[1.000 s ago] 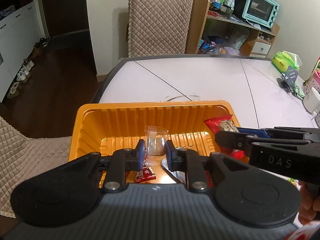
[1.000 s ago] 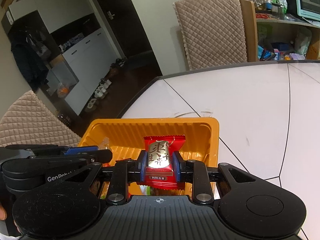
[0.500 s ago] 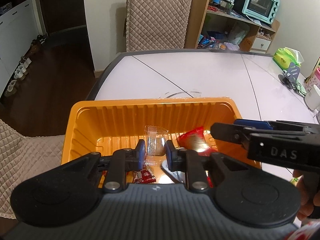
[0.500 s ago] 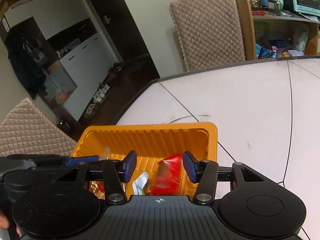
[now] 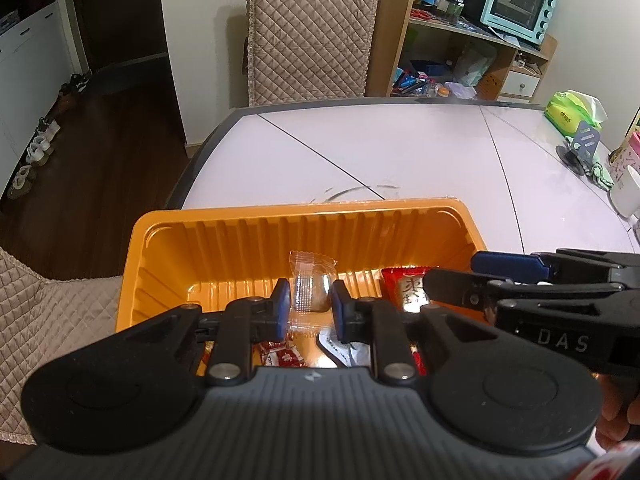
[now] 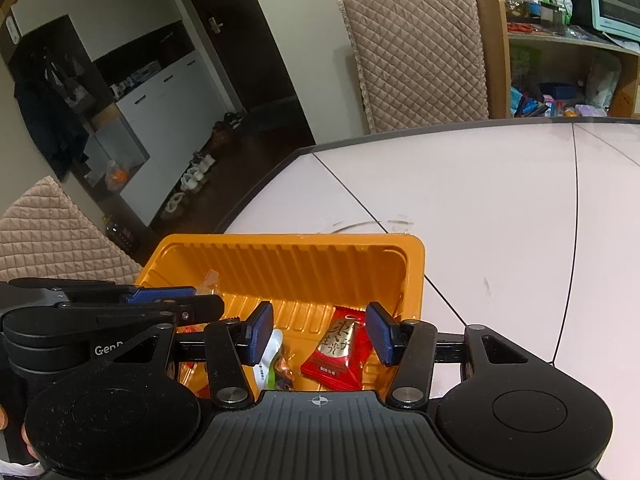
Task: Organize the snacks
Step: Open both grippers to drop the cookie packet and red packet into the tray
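Left tongs (image 5: 307,307) are clamped on a clear-wrapped candy (image 5: 310,288), both blue pads pressing its sides, and I hold it above the orange tray (image 5: 224,240). Its crimped top edge sticks up past the fingertips (image 5: 281,296), and a brownish sweet shows through the wrapper.

Right tongs (image 6: 320,332) stand apart with nothing between the pads. Below their gap, a red packet with gold lettering (image 6: 336,350) lies on the tray floor, touching neither pad. From the left wrist camera I see that same red packet (image 5: 404,290) just right of the left tongs, with the right tongs (image 5: 460,276) reaching in from the right over that end of the tray.

Further snacks lie in the tray under the tongs: a white and green packet (image 6: 269,360) just beside the left pad of the right tongs, a small red and white wrapper (image 5: 282,356) beneath the left tongs, and a silvery one (image 5: 334,350) next to it.

Both pairs of tongs point down into the tray, which sits at the near edge of the white bench (image 5: 400,160). Beyond the tongs the bench runs back to a quilted chair (image 5: 310,32). To the far right of the left tongs I can see a green tissue pack (image 5: 572,110) on the bench.
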`<state>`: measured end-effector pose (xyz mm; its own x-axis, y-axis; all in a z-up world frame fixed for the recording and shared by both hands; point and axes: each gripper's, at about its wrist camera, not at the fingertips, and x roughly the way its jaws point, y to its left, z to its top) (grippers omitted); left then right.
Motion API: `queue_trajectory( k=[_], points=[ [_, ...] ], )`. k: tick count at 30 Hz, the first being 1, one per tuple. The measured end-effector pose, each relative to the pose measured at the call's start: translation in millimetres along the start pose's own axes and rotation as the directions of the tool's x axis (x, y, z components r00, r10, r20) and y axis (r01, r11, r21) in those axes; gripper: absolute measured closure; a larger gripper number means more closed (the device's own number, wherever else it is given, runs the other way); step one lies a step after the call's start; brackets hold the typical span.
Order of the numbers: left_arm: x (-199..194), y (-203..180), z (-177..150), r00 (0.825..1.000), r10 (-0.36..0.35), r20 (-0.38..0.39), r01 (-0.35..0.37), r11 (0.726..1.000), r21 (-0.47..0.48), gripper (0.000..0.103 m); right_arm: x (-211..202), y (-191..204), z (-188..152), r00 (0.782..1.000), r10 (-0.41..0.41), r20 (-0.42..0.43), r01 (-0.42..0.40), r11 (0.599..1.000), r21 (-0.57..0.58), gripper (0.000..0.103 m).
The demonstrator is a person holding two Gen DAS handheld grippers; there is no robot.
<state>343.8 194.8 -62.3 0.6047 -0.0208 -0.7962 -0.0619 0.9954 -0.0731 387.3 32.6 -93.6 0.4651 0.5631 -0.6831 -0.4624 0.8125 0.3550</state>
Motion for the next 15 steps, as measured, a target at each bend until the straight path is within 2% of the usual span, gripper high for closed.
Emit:
queue_trajectory(
  k=[11,15],
  points=[
    [-3.9,-5.7,6.9,1.000,0.009,0.030,-0.009,1.000,0.011,0.083,-8.8,-1.2,0.5,1.000,0.006,0.012,-0.006,1.000,-0.004,0.052],
    [-7.1,-3.5,6.3,0.999,0.020,0.029,-0.020,1.000,-0.004,0.074,-14.8,1.6,-0.4,1.000,0.013,0.012,-0.013,1.000,-0.011,0.051]
  ],
)
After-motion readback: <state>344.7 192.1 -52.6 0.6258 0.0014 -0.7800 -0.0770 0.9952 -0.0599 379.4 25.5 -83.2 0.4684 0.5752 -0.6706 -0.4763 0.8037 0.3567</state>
